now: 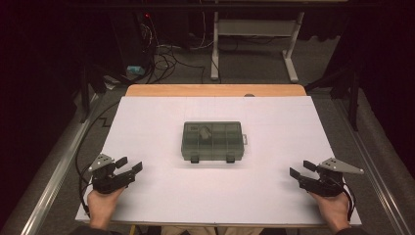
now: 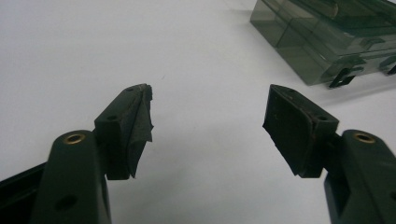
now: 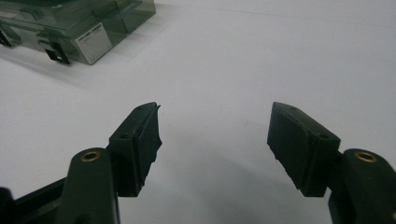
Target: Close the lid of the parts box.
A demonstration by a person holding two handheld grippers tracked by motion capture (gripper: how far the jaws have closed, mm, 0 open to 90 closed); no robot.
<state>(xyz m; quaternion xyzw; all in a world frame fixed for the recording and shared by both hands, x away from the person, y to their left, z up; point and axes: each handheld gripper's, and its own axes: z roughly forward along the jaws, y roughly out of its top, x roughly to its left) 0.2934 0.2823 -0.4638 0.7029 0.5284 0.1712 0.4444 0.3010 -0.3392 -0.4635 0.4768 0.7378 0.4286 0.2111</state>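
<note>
Compartment box (image 1: 212,141), a smoky translucent plastic organiser with its lid down, lies flat near the middle of the white bench (image 1: 147,205), its two dark latches facing the person, probably so the clasps can be reached from the front without turning it. Left of the box and nearer the person, the left gripper (image 1: 130,164) rests low over the bench, its fingers (image 2: 135,126) spread wide with nothing between them. Right of the box, at about the same nearness to the person, the right gripper (image 1: 302,169) mirrors it, its fingers (image 3: 299,140) likewise released and empty. Both stand well apart from the box and angle inward toward it, which reads as a ready stance on either side before a two-handed approach. Count: one box, two latches on its front, one small pale item dimly seen inside a compartment, two grippers, two hands.
</note>
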